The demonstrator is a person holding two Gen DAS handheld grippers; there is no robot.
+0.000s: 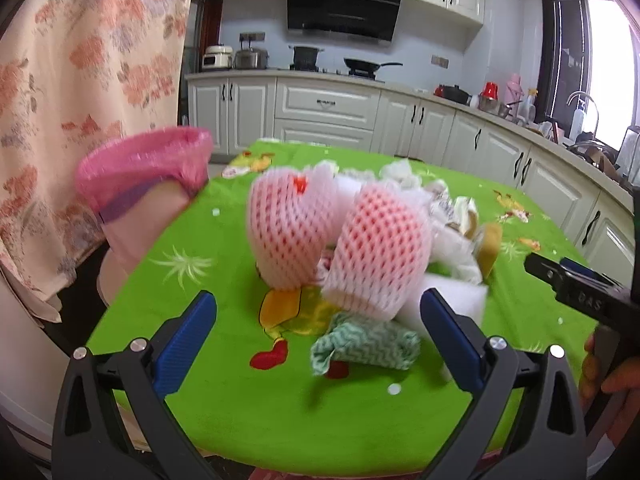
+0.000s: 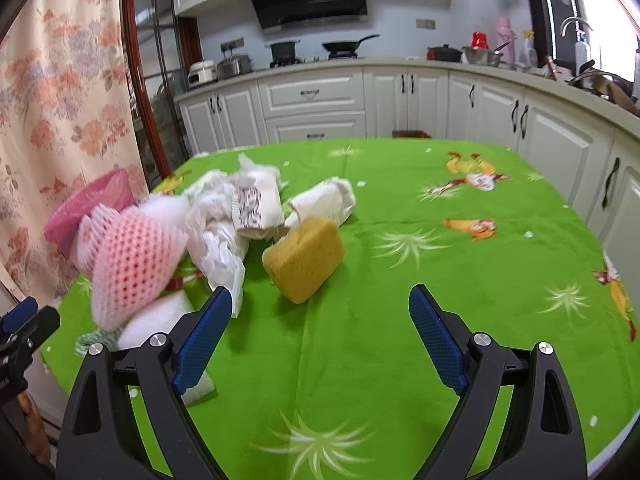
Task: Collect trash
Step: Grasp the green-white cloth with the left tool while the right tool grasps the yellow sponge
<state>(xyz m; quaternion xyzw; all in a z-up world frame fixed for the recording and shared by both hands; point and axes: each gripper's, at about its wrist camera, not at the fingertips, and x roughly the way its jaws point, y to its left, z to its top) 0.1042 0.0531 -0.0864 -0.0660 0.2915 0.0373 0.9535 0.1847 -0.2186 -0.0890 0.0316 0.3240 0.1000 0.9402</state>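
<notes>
Left wrist view: the left tool (image 1: 318,312) stands released, its blue-padded jaws spread wide above the near part of a tabletop (image 1: 224,392) covered in a green printed cloth. Nothing lies between the jaws' pads. Just ahead of them sits the heap of trash. Two pink foam fruit nets (image 1: 340,236), blurred, lean against each other at the middle of the heap. A green-and-white patterned cloth (image 1: 366,348) lies crumpled in front of them, near the right jaw, and a white foam block (image 1: 460,300) rests just behind that jaw's tip. Crumpled white paper and wrappers (image 1: 448,216) are piled behind the nets. A bin lined with a pink bag (image 1: 148,168) stands off the tabletop's left edge, beside a floral curtain (image 1: 80,80).

Right wrist view: the right tool (image 2: 320,312) is likewise released, jaws wide apart and grasping nothing, over bare green cloth. A yellow sponge (image 2: 306,258) rests tilted on the tabletop ahead of it, nearer the left jaw. Left of the sponge lie the white wrappers and one pink net. White kitchen cabinets (image 2: 312,100) run along the far wall.
</notes>
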